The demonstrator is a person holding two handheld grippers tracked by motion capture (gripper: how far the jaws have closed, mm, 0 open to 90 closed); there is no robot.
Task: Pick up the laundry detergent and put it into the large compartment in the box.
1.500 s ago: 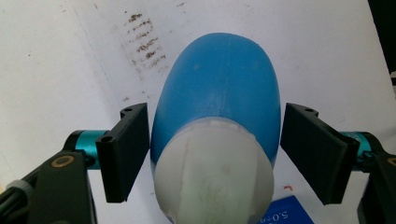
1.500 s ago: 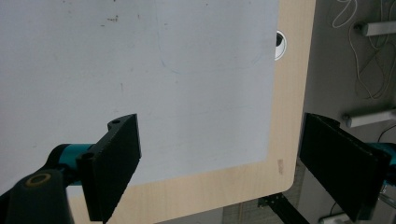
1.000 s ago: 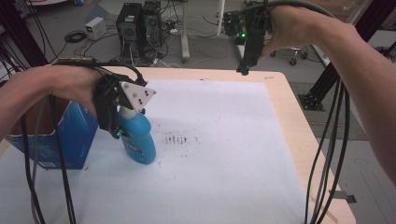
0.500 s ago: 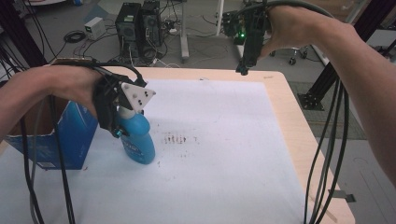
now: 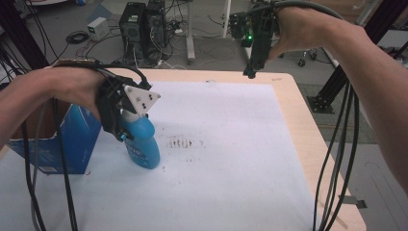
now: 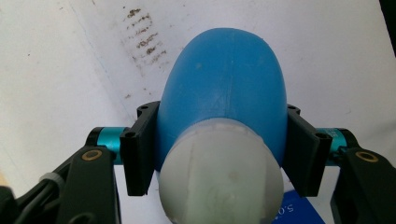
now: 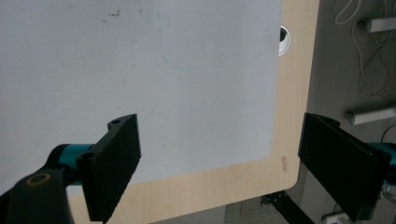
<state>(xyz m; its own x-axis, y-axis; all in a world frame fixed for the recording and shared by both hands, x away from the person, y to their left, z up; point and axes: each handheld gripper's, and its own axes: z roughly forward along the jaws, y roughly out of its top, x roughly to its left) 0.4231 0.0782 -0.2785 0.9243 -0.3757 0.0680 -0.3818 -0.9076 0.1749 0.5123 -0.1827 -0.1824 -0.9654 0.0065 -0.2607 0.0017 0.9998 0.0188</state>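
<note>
Cardboard box, blue on the outside and open at the top, stands at the left edge of the table, and your bottle sits just beside its right wall, so that wall crowds the bottle on one side. Past the bottle toward the middle of the white sheet lies a patch of dark smudges, close but apart from it. Cables hang from your right arm down over the right edge.

Your left gripper comes in from the left edge with the forearm low and level; its grey plate points toward the middle of the table. In the left gripper view its jaws are clamped on the bottle, one pad on each side, just below the pale cap.

Your right gripper is held high over the far edge, near the far right corner, wrist bent so the jaws point down. In the right gripper view the two black jaws stand wide apart with nothing between them, above the sheet and the wooden rim.

The bottle is smooth, rounded blue plastic, standing upright, bulging at the shoulder, with a label on its side. The cap is whitish and domed. The sheet is matte and flat; the table's rim is light wood with a rounded corner
</note>
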